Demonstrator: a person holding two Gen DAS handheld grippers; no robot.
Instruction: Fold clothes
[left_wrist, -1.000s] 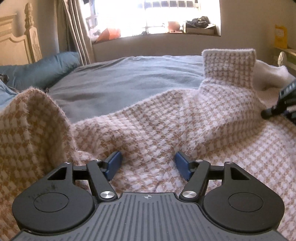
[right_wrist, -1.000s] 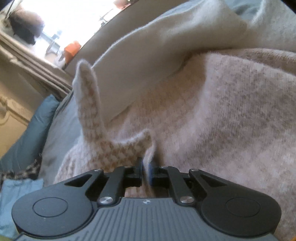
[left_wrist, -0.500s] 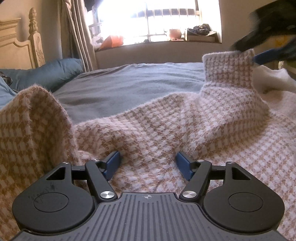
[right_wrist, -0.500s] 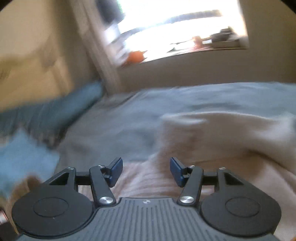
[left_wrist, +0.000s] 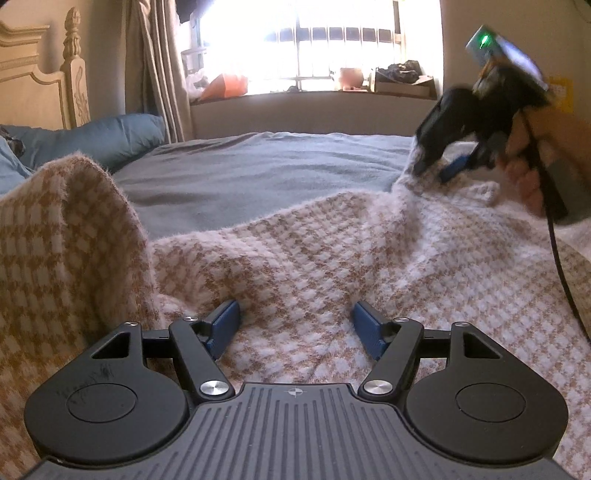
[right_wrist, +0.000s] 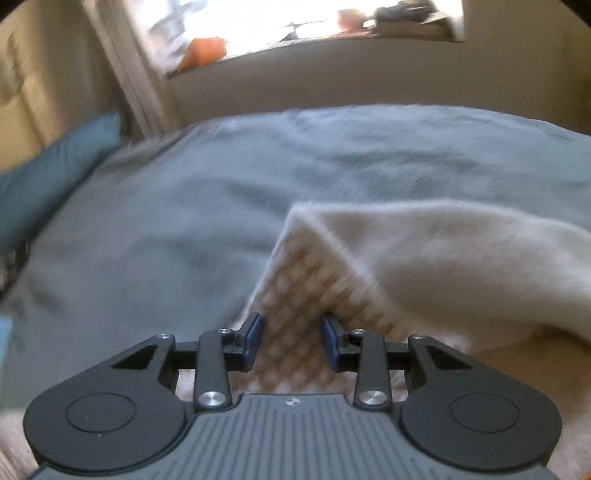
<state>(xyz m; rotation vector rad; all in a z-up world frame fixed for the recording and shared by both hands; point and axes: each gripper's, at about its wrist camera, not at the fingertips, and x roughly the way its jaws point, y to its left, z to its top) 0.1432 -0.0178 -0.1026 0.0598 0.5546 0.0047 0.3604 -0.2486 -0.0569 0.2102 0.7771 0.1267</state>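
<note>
A tan-and-white houndstooth sweater lies rumpled on the bed, with one part humped up at the left. My left gripper rests low on it, its jaws wide apart, and the knit lies loose between the blue pads. In the left wrist view my right gripper is at the sweater's raised far end, held by a person's hand. In its own view the right gripper has the houndstooth flap standing between its pads. Its jaws are closing and I see no firm pinch. The cream inner side drapes to the right.
A grey-blue sheet covers the bed beyond the sweater. A blue pillow lies at the far left by a cream headboard. A cluttered window sill and a curtain stand behind the bed.
My right gripper let go of a fold low on the sweater, opened, and swung up to the standing end, which now leans lower. Its jaws have narrowed since. The left gripper has stayed put.
</note>
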